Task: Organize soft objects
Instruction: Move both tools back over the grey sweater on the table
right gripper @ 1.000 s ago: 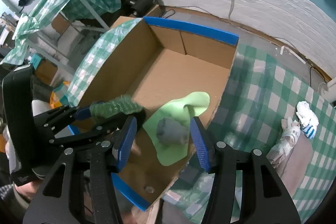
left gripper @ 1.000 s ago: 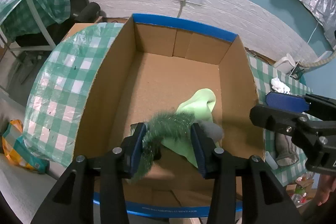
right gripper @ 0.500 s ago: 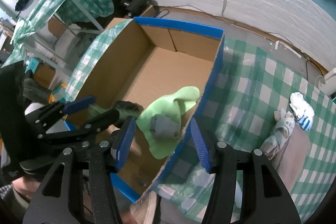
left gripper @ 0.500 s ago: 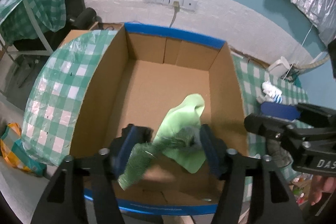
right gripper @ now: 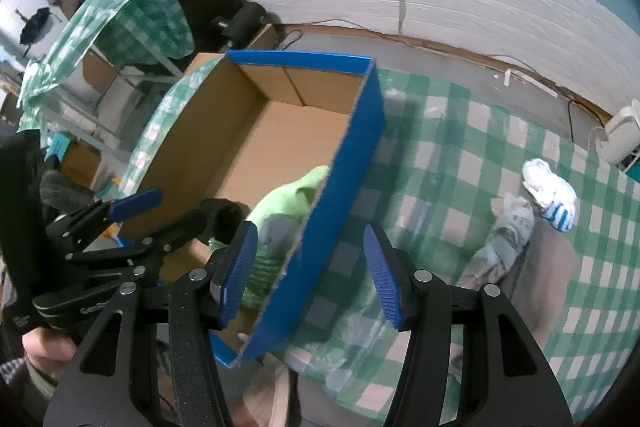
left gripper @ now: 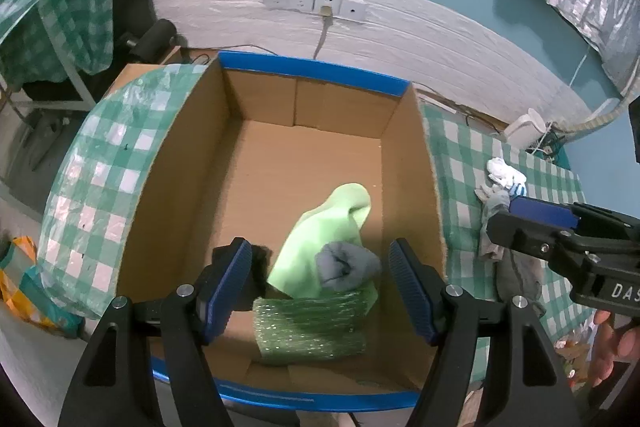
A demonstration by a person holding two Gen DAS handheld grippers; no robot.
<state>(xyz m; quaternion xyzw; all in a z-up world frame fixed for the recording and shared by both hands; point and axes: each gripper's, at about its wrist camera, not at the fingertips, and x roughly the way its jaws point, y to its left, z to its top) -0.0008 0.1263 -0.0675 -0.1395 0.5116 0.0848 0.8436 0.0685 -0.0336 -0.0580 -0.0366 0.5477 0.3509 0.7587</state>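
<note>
We are hovering the left gripper (left gripper: 320,273) over the near end of the cardboard box (left gripper: 184,163). Its jaws have just been opening and are now standing wide, gripping nothing; the sparkly green cloth (left gripper: 310,327) is lying loose on the box floor below them, against the near wall.

Already in the box, by our count: 4 soft things. The sparkly cloth, a light green cloth (left gripper: 324,223) spread beyond it, a rolled grey sock (left gripper: 346,265) sitting on that cloth, and a dark bundle (left gripper: 260,263) just beside the left jaw, too shadowed to identify.

We are carrying the right gripper (right gripper: 310,269) over the box's blue-taped right wall (right gripper: 340,187), jaws apart at a middling width and empty.

Still out on the checked tablecloth (right gripper: 460,155): a white sock with blue stripes (right gripper: 550,189) and a grey crumpled piece (right gripper: 506,237) touching a flat beige-grey cloth (right gripper: 544,267), all well apart from the box.

Judgement: we are past halfway. The right gripper is likely heading for that group next.
</note>
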